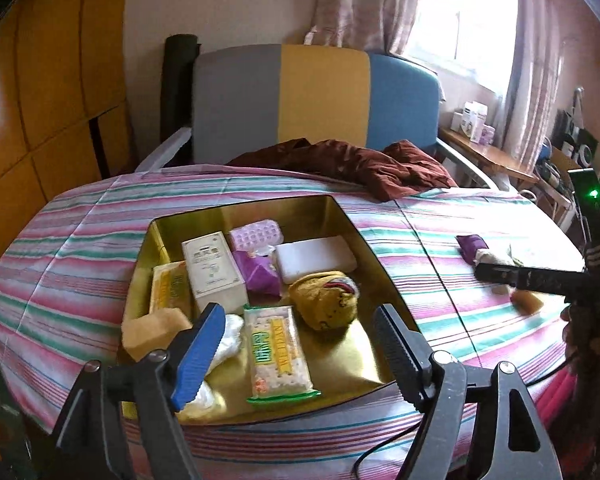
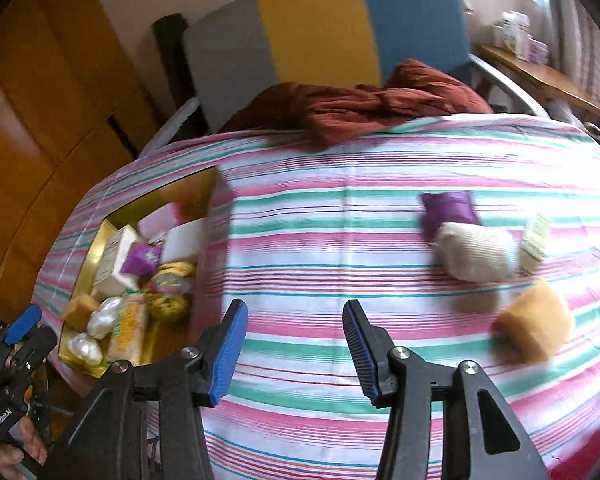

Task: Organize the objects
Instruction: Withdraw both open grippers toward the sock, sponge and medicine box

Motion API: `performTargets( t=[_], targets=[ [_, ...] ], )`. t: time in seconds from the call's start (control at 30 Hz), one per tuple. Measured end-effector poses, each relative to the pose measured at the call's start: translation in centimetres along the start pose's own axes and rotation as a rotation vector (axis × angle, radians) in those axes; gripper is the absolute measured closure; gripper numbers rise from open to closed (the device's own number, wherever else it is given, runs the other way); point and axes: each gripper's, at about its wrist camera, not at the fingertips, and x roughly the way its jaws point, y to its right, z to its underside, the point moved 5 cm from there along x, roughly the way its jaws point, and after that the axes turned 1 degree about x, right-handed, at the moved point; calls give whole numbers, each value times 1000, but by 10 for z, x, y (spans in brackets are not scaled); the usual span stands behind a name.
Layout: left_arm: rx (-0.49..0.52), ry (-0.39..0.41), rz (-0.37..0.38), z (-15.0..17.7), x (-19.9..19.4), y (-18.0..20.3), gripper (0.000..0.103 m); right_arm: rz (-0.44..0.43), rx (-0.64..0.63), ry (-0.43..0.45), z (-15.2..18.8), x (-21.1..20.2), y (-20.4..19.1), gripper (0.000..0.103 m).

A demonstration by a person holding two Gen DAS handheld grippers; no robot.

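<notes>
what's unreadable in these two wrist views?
- Right wrist view: motion blur smears the purple packet, white sock roll and yellow sponge; labels unreadable.
- Right wrist view: gold tin contents overlap, its near corner is behind the left tongs.
- Left wrist view: loose items hidden by the right tongs.

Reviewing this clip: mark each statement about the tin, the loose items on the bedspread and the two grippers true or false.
1. The gold tin already holds several items. True.
2. The left gripper clamps the cracker packet. False: its jaws stand open and empty above the tin.
3. A purple packet lies outside the tin on the bedspread. True.
4. The right gripper holds the yellow sponge. False: it is empty; the sponge lies on the bedspread.
</notes>
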Motion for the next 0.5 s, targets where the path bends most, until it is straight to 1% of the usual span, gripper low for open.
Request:
performTargets(
  t=[0.07, 0.23, 0.37, 0.5],
  targets=[
    [14, -5, 11, -1, 2, 6, 25, 16, 33, 12, -3, -6, 17, 53],
    [53, -9, 44, -6, 7, 24, 25, 93, 134, 49, -9, -27, 69, 53],
    [68, -17, 69, -10, 13, 35, 25, 143, 215, 69, -8, -43, 106, 53],
    [97, -13, 96, -16, 16, 50, 25, 196, 324, 88, -7, -57, 147, 53]
  ],
)
